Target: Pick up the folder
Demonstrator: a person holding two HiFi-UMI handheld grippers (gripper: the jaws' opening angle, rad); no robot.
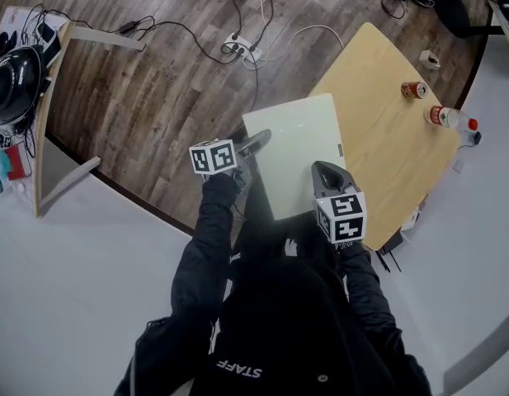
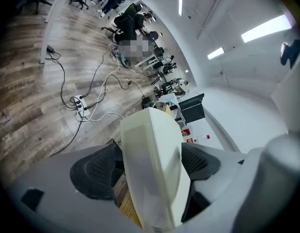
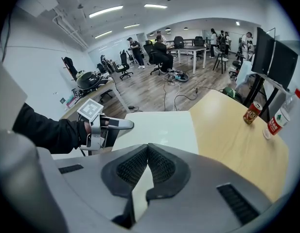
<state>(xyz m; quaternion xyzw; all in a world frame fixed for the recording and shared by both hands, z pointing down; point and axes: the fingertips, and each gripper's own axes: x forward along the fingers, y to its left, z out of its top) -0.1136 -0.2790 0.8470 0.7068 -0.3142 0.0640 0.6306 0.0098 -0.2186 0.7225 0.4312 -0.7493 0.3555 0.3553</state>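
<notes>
Folder (image 1: 295,151) out past the corner of the wooden table (image 1: 394,155), half over the floor. Clamped shut on its near edge, right gripper (image 1: 327,174), likely taking the weight. Wide apart at the side, left gripper (image 1: 256,143), folder's left edge between the 2 jaws yet unpressed. Looks like a 1-handed hold for now, with only guarding against a swing from the left.

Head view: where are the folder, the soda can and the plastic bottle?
folder (image 1: 295,151), head view, middle of its pale cover.
soda can (image 1: 414,90), head view, middle of its body.
plastic bottle (image 1: 454,120), head view, its clear body, between label and red cap.
</notes>
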